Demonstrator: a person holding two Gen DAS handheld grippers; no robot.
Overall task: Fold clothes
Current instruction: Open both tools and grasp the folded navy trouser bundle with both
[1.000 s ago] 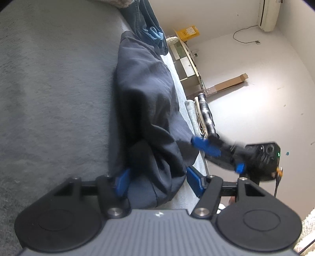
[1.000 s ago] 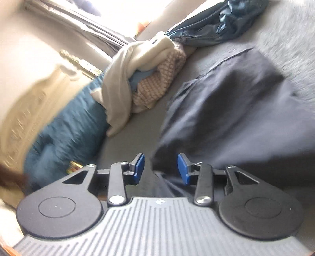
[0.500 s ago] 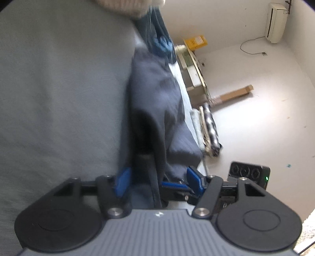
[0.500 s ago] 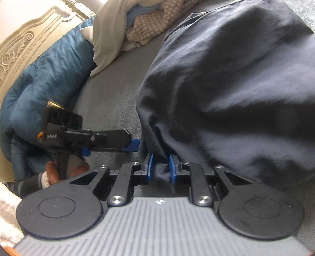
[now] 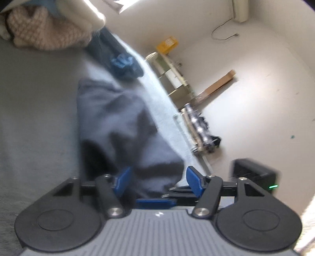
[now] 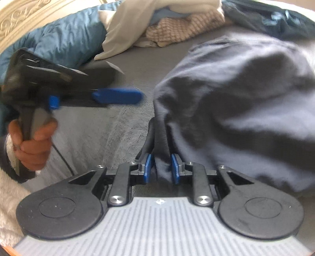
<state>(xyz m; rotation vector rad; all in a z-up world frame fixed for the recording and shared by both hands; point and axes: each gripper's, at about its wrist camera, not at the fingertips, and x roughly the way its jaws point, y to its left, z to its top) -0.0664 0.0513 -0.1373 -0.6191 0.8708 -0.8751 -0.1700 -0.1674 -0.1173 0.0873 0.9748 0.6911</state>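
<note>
A dark navy garment (image 5: pixel 122 126) lies bunched on the grey bed (image 5: pixel 35 118); it fills the right of the right wrist view (image 6: pixel 246 102). My right gripper (image 6: pixel 161 167) is shut on a fold at the garment's near edge. My left gripper (image 5: pixel 157 177) is open, its blue pads either side of the garment's near end without pinching it. The left gripper also shows in the right wrist view (image 6: pixel 118 96), held by a hand just left of the garment. The right gripper's body shows in the left wrist view (image 5: pixel 254 177).
A pile of other clothes, cream (image 6: pixel 137 29), checked pink (image 6: pixel 183 29) and denim blue (image 6: pixel 275 17), lies at the far side of the bed, beside a teal duvet (image 6: pixel 59 41). The bed edge drops to a white floor (image 5: pixel 256 98) with a rolled item (image 5: pixel 198 128).
My right gripper closed on the garment's edge fold and now holds it. My left gripper has drawn back from the garment, staying open, and its view swung toward the clothes pile.
</note>
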